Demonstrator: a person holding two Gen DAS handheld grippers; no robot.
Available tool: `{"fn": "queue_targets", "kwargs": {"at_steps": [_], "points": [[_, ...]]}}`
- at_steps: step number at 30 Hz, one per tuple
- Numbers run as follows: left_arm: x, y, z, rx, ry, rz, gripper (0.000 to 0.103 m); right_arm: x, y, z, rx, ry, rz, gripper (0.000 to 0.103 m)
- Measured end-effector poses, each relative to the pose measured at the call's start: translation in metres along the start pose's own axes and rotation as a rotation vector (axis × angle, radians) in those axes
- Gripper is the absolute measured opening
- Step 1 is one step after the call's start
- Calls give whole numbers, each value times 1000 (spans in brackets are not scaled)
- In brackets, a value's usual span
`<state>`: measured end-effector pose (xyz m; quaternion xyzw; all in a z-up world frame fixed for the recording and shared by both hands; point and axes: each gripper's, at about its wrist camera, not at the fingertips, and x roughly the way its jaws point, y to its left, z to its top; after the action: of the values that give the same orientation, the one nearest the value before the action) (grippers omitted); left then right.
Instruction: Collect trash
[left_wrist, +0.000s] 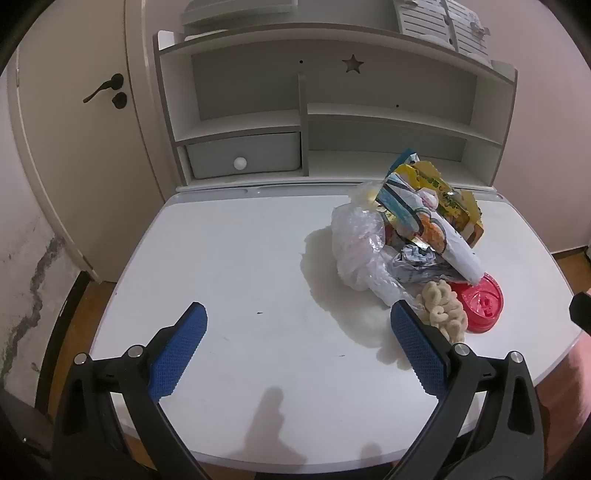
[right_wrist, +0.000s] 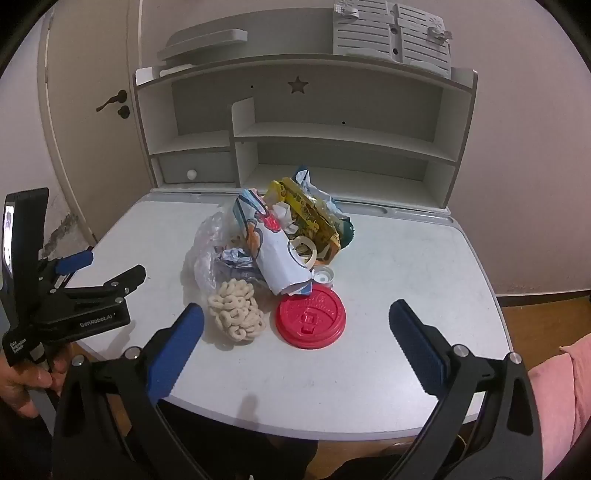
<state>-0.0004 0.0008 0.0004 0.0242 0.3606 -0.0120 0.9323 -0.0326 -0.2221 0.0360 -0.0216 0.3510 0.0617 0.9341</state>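
Wrapper (right_wrist: 275, 258) lies lengthwise toward red lid (right_wrist: 311, 319).

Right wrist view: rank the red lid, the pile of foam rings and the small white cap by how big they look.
1. red lid
2. pile of foam rings, slightly smaller, though it lies about as near the camera, so the margin is thin
3. small white cap, clearly smallest
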Motion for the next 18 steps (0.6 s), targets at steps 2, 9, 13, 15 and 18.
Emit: {"fn": "queue_targets", "kwargs": {"at_steps": [2,9,13,15,18], "points": [[0,1,0,-1,0,2,97,1,2,0,-3,3,0,97],[0,0,0,5,6,6,97,0,-4,2,-2,4,14,97],[3,-1,2,8,5,8,97,3,3,1,-8,-2,2,97],[3,-1,1,8,5,8,97,4,4,0,-8,-2,3,97],[3,-1,1,11,5,10,97,2,4,0,-9,-2,2,97]]}}
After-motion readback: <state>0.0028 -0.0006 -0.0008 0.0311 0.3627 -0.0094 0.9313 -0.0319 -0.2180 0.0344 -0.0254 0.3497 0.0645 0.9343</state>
